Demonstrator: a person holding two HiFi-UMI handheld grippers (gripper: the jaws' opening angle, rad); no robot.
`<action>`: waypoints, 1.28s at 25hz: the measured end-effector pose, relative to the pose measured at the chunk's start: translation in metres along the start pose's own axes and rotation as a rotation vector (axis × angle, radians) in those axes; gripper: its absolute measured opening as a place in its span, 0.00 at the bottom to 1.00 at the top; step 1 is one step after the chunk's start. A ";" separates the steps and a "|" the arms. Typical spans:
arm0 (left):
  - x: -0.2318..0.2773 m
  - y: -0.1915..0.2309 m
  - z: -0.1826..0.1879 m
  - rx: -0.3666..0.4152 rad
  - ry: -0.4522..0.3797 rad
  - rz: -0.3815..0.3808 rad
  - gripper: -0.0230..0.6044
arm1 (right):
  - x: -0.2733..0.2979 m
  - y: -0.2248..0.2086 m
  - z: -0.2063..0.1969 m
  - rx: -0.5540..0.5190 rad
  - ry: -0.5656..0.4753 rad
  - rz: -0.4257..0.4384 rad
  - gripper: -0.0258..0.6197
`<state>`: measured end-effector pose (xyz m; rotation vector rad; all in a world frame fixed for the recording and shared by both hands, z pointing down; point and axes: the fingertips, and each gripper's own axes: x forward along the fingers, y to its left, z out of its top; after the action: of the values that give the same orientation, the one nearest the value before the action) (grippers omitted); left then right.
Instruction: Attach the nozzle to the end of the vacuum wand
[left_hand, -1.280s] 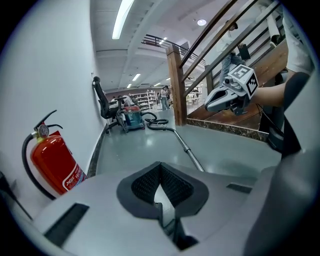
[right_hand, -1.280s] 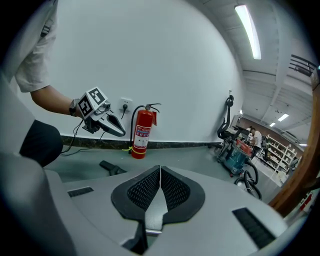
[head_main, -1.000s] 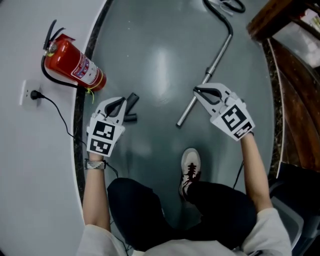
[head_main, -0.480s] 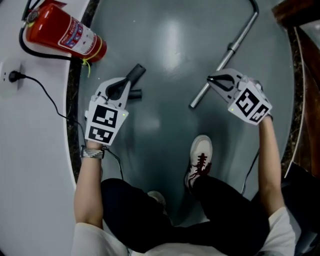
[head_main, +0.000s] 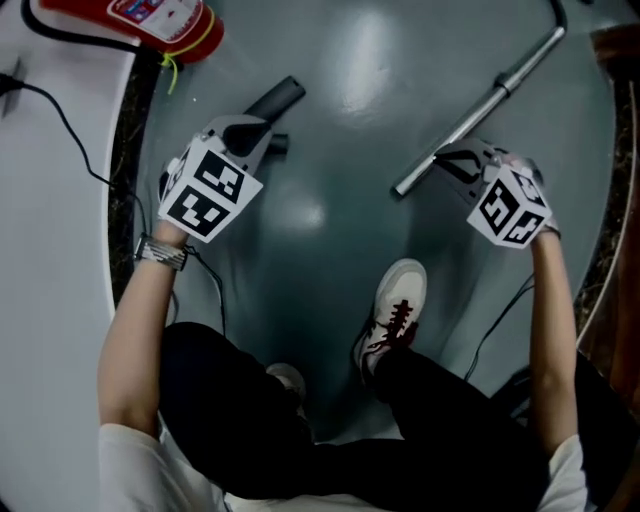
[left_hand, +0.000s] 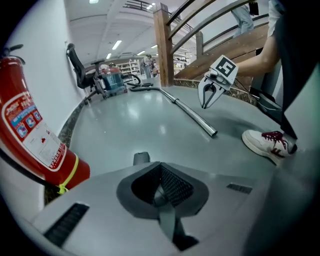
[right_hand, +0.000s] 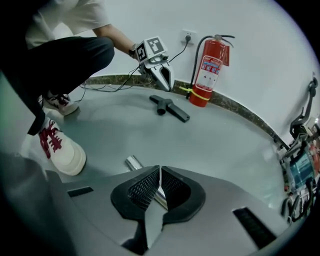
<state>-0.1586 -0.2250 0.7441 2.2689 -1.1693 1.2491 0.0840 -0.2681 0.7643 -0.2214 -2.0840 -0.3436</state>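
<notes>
The black T-shaped nozzle lies on the grey floor by the wall, also seen in the right gripper view. My left gripper hangs just over its near end, shut and empty; only the nozzle's tip shows beyond its jaws. The metal vacuum wand lies slanted on the floor, its open end towards me. My right gripper is right beside that end, shut on nothing; the wand's end pokes out past its jaws.
A red fire extinguisher lies by the white wall, left of the nozzle. A black cable runs along the wall. My white shoe rests on the floor between the arms. A wooden stair rail and the vacuum's body stand far off.
Both grippers have sunk towards the floor, the left onto the nozzle's near end and the right onto the wand's open end. Both stayed shut.
</notes>
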 end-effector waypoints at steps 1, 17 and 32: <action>0.003 -0.002 -0.007 0.000 0.022 -0.025 0.03 | 0.005 0.001 -0.006 -0.013 0.023 0.008 0.09; 0.037 -0.023 -0.039 0.107 0.186 -0.170 0.31 | 0.022 0.000 -0.056 -0.079 0.196 0.088 0.08; 0.040 -0.032 -0.049 0.110 0.230 -0.237 0.42 | 0.032 0.014 -0.057 -0.234 0.254 0.219 0.31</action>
<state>-0.1496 -0.1964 0.8086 2.1892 -0.7446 1.4607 0.1183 -0.2728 0.8221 -0.5148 -1.7489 -0.4574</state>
